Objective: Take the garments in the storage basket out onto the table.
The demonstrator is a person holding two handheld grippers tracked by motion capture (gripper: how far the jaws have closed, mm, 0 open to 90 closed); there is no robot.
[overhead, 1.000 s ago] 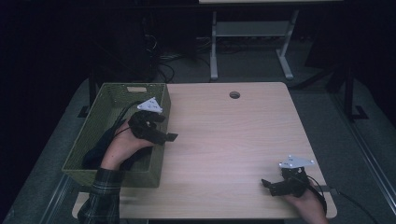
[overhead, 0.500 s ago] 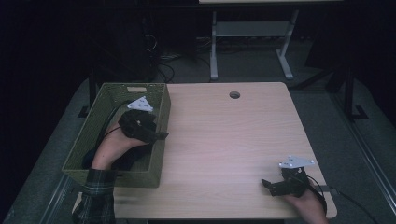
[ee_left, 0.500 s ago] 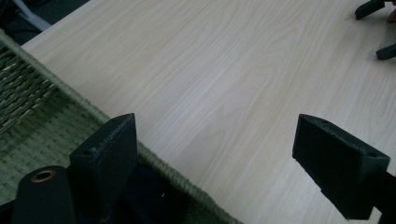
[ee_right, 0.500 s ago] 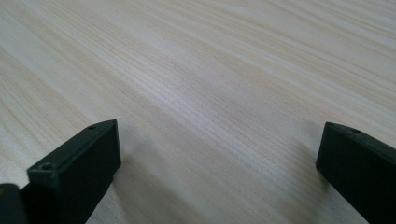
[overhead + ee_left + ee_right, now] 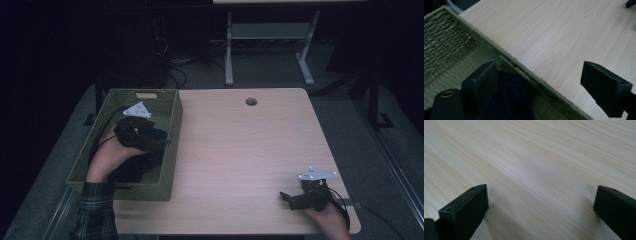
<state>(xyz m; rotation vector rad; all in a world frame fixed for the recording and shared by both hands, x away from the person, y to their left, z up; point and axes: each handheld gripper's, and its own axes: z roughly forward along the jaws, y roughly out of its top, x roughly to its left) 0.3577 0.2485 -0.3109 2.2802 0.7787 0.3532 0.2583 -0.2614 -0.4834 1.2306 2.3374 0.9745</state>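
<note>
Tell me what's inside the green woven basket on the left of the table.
The green woven basket holds a dark, crumpled piece of cloth, with the open left tool just above it. The hand and tool cover part of the cloth and the basket floor, so anything beneath stays hidden.

The green basket (image 5: 170,145) walls off the frame's left side, dark cloth (image 5: 509,100) filling its lower end; the table (image 5: 240,150) lies open from centre rightward.

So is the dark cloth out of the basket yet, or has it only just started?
Only just started. The dark cloth lies inside the green basket. The left hand-held gripper hovers open over it, gripping nothing. The right hand-held gripper rests open on the bare table. Grabbing and lifting are left.
</note>
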